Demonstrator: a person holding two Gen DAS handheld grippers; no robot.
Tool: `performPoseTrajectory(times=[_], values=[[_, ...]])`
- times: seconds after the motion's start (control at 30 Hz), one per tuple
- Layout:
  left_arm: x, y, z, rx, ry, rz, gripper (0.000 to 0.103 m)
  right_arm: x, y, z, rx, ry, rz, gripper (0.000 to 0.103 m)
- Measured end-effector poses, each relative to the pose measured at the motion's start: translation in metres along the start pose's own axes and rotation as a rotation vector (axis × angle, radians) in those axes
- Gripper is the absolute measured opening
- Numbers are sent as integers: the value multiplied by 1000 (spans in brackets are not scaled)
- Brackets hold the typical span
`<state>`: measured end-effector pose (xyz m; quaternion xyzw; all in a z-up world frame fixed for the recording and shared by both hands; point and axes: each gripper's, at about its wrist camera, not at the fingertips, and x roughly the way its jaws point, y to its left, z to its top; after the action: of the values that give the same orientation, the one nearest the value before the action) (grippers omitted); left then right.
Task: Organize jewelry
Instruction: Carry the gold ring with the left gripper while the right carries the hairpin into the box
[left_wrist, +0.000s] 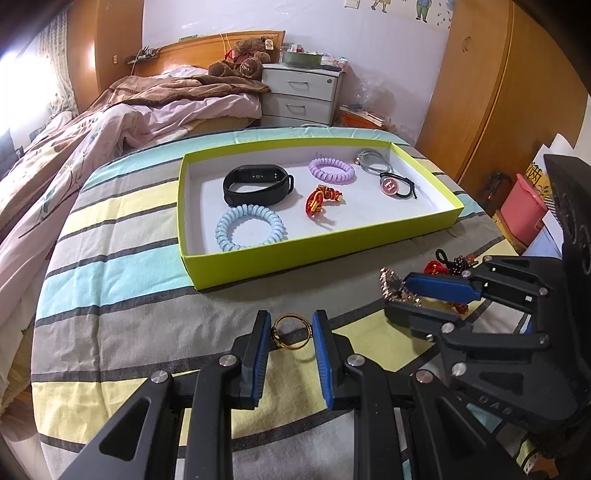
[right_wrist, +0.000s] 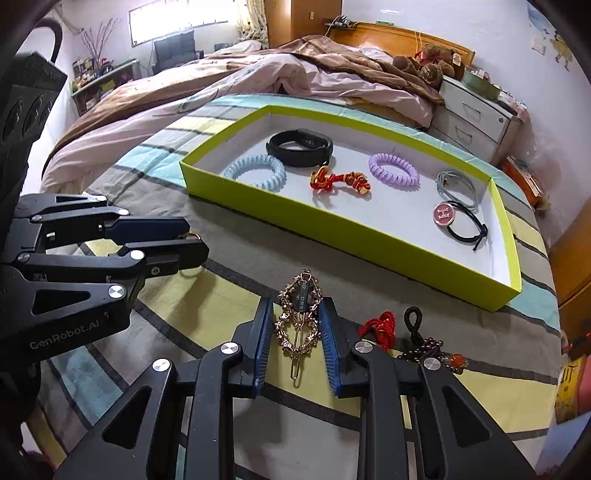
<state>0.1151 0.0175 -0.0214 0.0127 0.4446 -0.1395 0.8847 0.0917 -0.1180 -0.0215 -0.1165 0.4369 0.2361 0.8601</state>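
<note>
the bed (left_wrist: 122, 266) with its striped cover fills both views, and the lime-edged tray (left_wrist: 258, 271) lies across the middle of each frame, already holding six pieces: a black band, two coil ties, a red knotted cord, a grey tie and a pink-disc tie.

still on the cover, low in the frames, are the loose pieces. the gold hair clip (right_wrist: 300, 321) sits low centre in the right wrist view, between the pads of the right tongs (right_wrist: 295, 332); they stand narrow about it, both pads look to touch its edges, and i judge it gripped or nearly so. it looks light, stiff and thin, with a knobbly openwork rim that should give the pads purchase; taking it across its wider middle seems safest, since the slim pin end could bend or twist out.

the gold ring (left_wrist: 291, 330) lies low centre in the left wrist view, between the pads of the left tongs (left_wrist: 290, 338), which are narrow; its left side touches one pad, and a slight gap shows at the other. small, hard and smooth, it may slip or roll.

only the right wrist view shows the red cord loop (right_wrist: 380, 328) and the dark bead strand (right_wrist: 424, 347) clearly, lower right; the left wrist view shows the ring whole, which the other view nearly hides.
</note>
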Motion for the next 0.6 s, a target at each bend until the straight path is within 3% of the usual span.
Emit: performPoseTrajectory(times=[0.3,0.6], values=[[-14,-7,23,24,-38,3,23,-32,-23,15,69,-102,21,26],[-15,-21,60,58,-75,-29,23,-37,-64,37,132,-121,10,26]])
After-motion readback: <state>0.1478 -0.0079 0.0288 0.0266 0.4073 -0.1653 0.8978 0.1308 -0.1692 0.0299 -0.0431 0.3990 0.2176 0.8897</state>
